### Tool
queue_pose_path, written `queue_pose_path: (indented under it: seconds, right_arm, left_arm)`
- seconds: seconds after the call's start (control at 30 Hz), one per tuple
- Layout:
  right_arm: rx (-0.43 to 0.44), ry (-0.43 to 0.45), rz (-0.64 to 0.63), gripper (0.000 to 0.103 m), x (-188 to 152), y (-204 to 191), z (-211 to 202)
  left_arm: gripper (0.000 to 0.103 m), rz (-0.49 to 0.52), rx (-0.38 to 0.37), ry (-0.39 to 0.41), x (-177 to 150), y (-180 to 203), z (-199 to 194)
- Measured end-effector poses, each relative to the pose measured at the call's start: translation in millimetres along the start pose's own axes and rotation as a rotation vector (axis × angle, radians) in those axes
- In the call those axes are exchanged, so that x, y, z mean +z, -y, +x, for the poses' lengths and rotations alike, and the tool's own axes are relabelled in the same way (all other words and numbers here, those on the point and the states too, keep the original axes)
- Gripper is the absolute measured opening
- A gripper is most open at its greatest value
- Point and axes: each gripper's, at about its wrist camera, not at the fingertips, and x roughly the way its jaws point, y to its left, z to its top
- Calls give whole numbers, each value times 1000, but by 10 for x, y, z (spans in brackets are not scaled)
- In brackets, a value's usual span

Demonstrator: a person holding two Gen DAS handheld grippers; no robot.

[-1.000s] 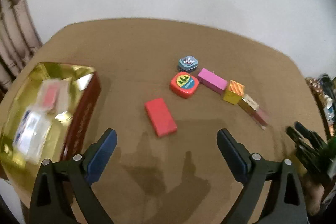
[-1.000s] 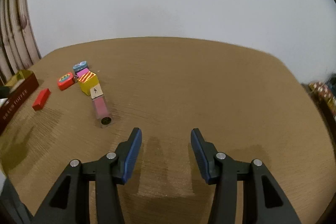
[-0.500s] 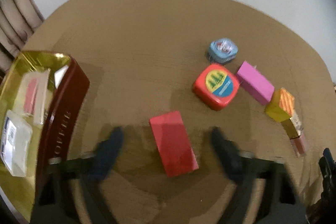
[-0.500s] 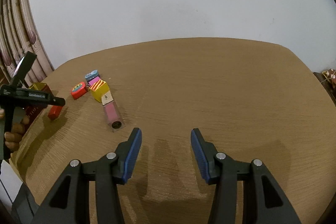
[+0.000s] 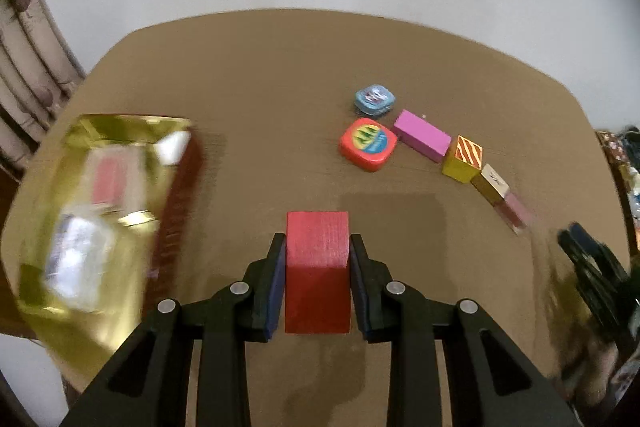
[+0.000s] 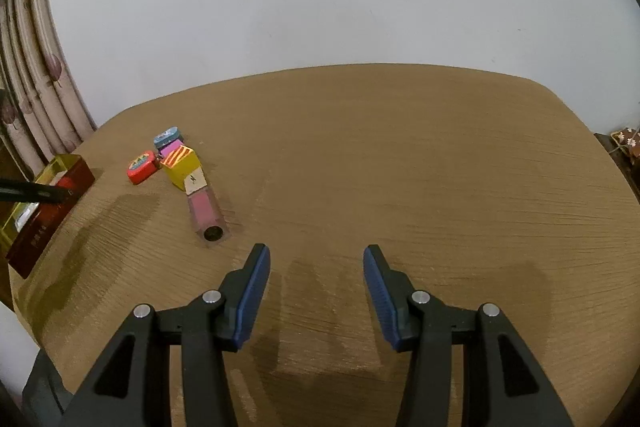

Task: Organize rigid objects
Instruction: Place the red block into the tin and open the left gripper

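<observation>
Since the earlier frame your left gripper (image 5: 318, 259) had just closed in and clamped the red rectangular wooden block (image 5: 318, 267), which had lain flat on the table a second before; now both pads pressed its sides and it sat lifted between the fingers, clear of the surface.

You had the round-cornered brown wood-grain table (image 6: 400, 155) under everything. At its left edge sat the gold-lined dark red tin box (image 5: 100, 195), blurred, with a couple of pale items inside that you could not tell apart. Your right gripper (image 6: 316, 291) hung over bare tabletop, jaws apart with nothing between them, well clear of the objects.

The remaining pieces lay in a loose line right of the box: a pink transparent tube case (image 6: 206, 213), touching a small cream-topped cube (image 6: 194, 181), then a yellow cube with orange stripes on top (image 5: 464, 157), a magenta rectangular block (image 5: 422, 135), a red rounded square tin with a yellow-blue label (image 5: 368, 145), and a small blue rounded tin (image 5: 375, 99) farthest back.
</observation>
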Motion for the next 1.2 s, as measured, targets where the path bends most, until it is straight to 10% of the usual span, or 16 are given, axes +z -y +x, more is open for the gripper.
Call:
queue_pose_path:
  seconds: [0.33,0.9,1.03,1.2]
  right_arm:
    - [-56,-39,-31,50,18,-101,148]
    - [-112,-82,-81,52,28,-240,317]
    - [-101,-82,-81,54,31,-244,332]
    - [-48,-63,-102,54,36,-279,261]
  left_arm:
    - [26,24,-46,-101,-127,-1345,-246]
    - [28,102,53,-164,-216,-1396,314]
    - [52,130,99,-121,-239,-1320,294]
    - [56,56,74,0,-288,-1269,-139]
